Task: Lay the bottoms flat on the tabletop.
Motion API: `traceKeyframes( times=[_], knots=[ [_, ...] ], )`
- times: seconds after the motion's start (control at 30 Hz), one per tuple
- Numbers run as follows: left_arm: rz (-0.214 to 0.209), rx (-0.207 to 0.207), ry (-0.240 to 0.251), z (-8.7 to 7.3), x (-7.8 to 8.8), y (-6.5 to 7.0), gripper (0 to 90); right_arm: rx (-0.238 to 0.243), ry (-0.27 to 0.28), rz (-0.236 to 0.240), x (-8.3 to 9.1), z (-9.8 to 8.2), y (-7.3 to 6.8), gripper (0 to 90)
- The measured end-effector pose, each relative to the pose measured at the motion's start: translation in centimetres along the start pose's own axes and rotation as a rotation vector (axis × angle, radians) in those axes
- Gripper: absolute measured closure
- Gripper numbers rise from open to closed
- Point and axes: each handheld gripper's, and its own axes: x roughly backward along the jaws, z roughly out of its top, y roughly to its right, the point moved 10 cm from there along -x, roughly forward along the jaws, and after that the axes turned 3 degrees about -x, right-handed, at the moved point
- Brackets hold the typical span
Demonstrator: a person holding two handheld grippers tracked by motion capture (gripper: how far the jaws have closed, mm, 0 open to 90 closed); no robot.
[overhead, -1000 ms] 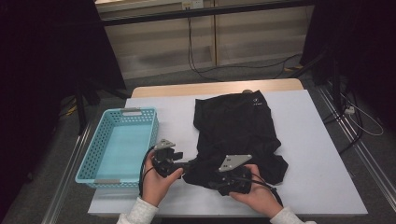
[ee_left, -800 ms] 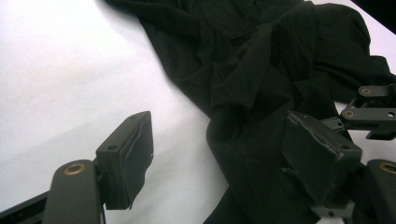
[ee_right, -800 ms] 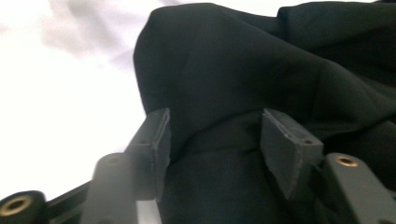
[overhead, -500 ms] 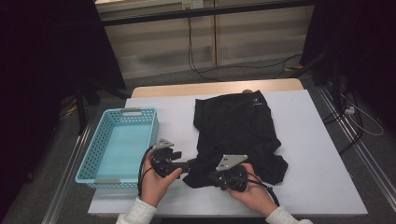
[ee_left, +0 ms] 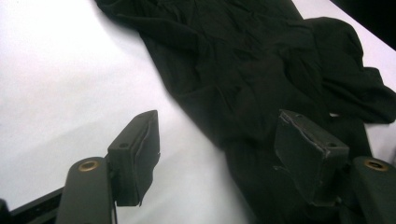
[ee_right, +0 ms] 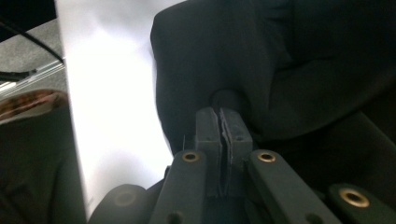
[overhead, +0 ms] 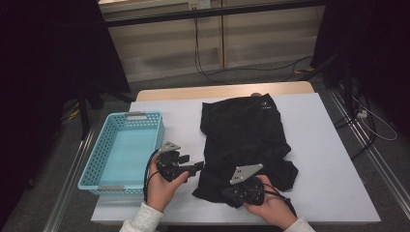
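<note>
- A white table (overhead: 333,159) carries everything.
- A black garment (overhead: 246,140) lies spread on it, its near edge under the right gripper (overhead: 240,192).
- A light blue basket (overhead: 123,150) sits just left of the left gripper (overhead: 196,167).

- A plain black garment (overhead: 244,135) with a small white mark is seen.
- A light blue perforated basket (overhead: 99,164) is seen.
- The table (overhead: 329,159) is covered in white.
</note>
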Motion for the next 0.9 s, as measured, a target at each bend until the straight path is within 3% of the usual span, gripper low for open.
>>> traceKeyframes(
  times=[0.2, 0.3, 0.4, 0.53, 0.63, 0.7, 0.77, 0.9],
  knots=[
    [-0.028, 0.01, -0.009, 0.3, -1.4, 0.5, 36.7, -0.017, -0.019, 0.021, 1.5, -1.4, -0.4, 87.0],
    [-0.018, 0.009, -0.022, 0.3, -2.0, 0.4, 37.7, -0.028, -0.021, 0.066, 2.1, -1.7, -0.9, 85.0],
    [-0.003, 0.013, -0.031, -0.1, -2.7, -0.1, 38.7, -0.038, 0.023, 0.041, 2.6, -1.2, -0.6, 72.0],
    [0.01, 0.016, -0.052, -0.6, -3.9, -0.3, 39.3, -0.065, 0.073, -0.027, 3.2, -0.5, 0.7, 53.6],
    [0.015, 0.008, -0.075, -1.1, -4.8, -0.3, 40.8, -0.087, 0.106, -0.067, 3.5, -0.3, 1.8, 49.6],
    [0.019, 0.0, -0.066, -1.0, -5.1, -0.3, 44.7, -0.101, 0.113, -0.083, 3.6, -0.3, 2.3, 49.1],
    [0.003, 0.001, -0.076, -0.9, -5.3, 0.0, 47.7, -0.104, 0.112, -0.103, 3.6, -0.4, 2.7, 46.0],
    [-0.014, 0.004, -0.076, -1.0, -5.9, 0.8, 64.0, -0.109, 0.119, -0.132, 3.3, -0.2, 3.2, 43.0]
  ],
)
